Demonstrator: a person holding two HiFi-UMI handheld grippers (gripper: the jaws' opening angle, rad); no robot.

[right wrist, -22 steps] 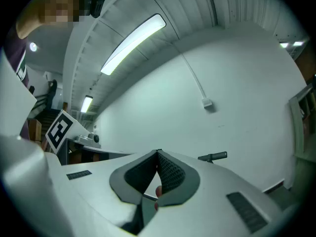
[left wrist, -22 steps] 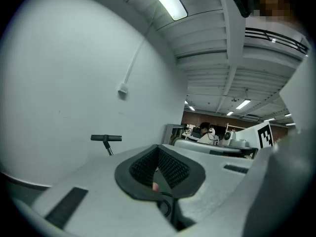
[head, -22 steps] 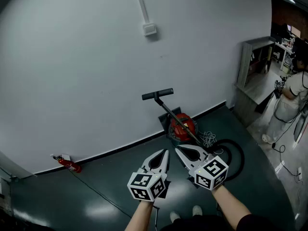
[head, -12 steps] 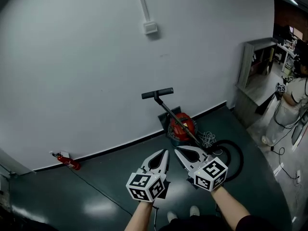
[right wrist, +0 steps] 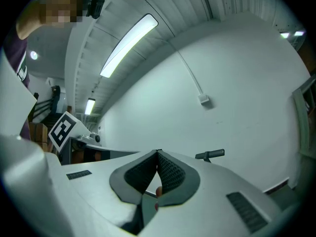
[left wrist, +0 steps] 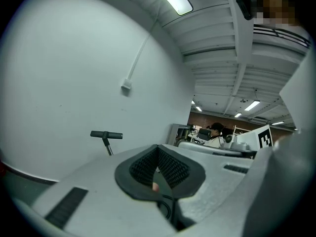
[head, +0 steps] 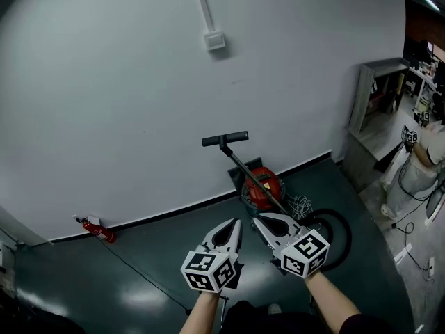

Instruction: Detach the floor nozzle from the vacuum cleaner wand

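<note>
Left claw (head: 238,221) and right claw (head: 255,217), both closed.

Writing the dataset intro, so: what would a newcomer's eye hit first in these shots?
The red vacuum cleaner on the dark floor by the pale wall, its wand slanting up to a black floor nozzle against the wall. Next, the left tongs and right tongs in the foreground, both shut and empty, short of the vacuum. A small red fire extinguisher sits at the wall's foot, far left.
</note>
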